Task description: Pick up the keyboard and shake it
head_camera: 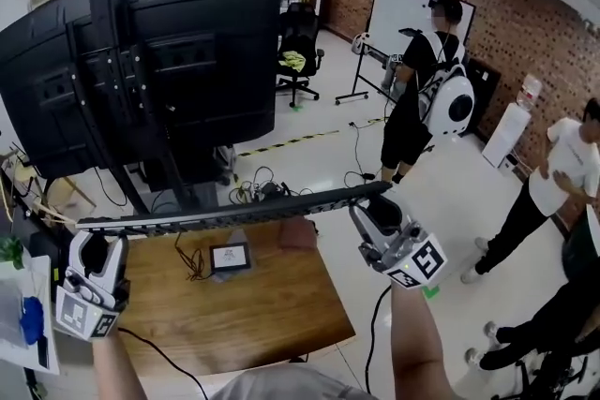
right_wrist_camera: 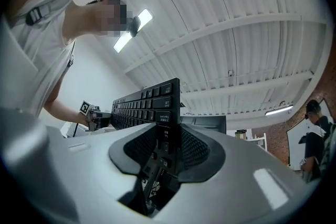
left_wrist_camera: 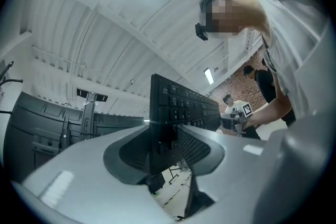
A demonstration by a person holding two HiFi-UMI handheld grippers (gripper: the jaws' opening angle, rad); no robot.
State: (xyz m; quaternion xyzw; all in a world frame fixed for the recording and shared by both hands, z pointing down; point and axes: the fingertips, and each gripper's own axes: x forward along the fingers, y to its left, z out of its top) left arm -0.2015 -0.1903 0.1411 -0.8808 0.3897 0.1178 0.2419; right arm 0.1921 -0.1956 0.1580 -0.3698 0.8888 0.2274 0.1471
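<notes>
Left gripper (head_camera: 90,237) and right gripper (head_camera: 369,213) clamp the keyboard (head_camera: 234,212) by its ends, above the table (head_camera: 272,314), near the monitor (head_camera: 187,61).

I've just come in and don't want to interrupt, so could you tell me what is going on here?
A person holds a black keyboard in the air with two hand-held grippers. The left gripper clamps its left end and the right gripper clamps its right end. The keyboard hangs roughly level above a wooden table, in front of a large black screen. Other people stand off to the right near a whiteboard.
</notes>
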